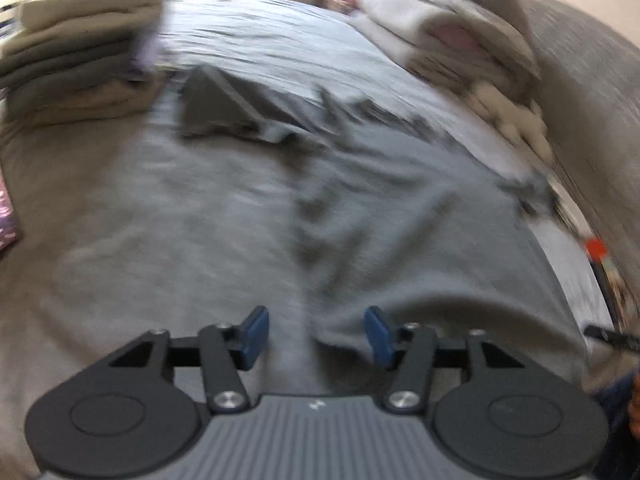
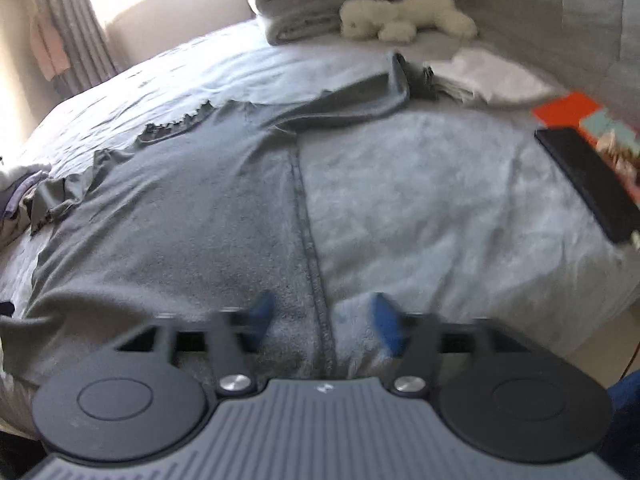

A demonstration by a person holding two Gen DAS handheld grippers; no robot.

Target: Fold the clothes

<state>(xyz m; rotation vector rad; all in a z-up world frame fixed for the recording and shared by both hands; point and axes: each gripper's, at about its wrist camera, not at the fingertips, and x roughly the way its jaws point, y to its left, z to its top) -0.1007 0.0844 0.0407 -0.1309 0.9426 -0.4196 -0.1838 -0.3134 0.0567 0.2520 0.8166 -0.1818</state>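
Now the grey garment lies flat, frilly-edged, under both claws, left claw and right claw released.

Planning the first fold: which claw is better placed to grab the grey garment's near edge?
Probably the left claw: it is open with a raised fold of the grey garment between its fingers. The right claw, also open, hovers over the flat middle seam.

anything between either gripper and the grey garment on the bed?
Nothing visible. The grey garment lies spread flat directly beneath both. The left gripper and right gripper are open, fingers straddling bare fabric. The black slab and white plush toy sit off to the side.
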